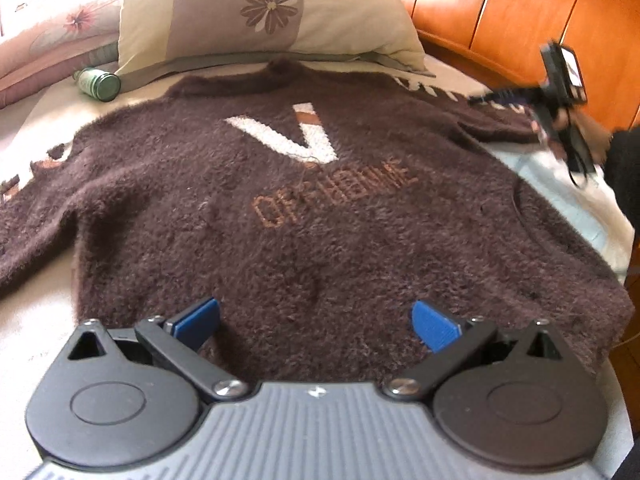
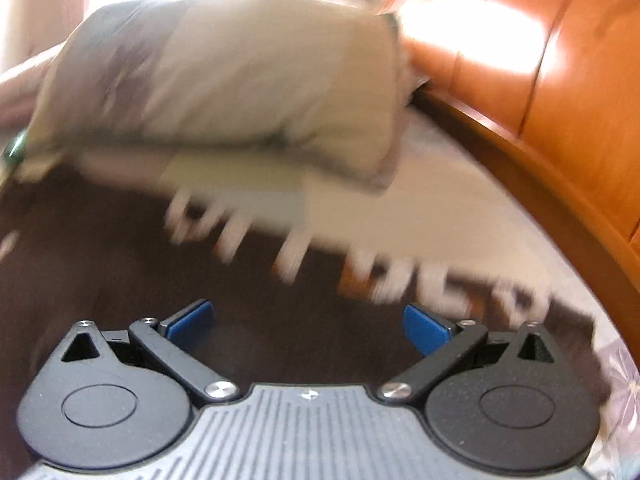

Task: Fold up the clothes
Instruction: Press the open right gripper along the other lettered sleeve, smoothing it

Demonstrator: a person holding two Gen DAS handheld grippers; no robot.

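I see one brown sweater [image 1: 280, 208] spread flat on the bed [image 1: 36, 336], one flowered pillow [image 1: 256, 16] at its far edge, one green bottle [image 1: 98, 83] far left. My left gripper [image 1: 316, 322] and right gripper [image 2: 306, 326] both gape wide, holding nothing, over the sweater.

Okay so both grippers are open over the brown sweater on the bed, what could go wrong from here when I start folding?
1. A green bottle lies on its side by the pillow, near the sweater shoulder; a swung sleeve could knock it rolling.
2. The fuzzy knit could snag on the left gripper pads.
3. The right wrist view is motion-blurred, so the right gripper may grab the sleeve edge inaccurately.
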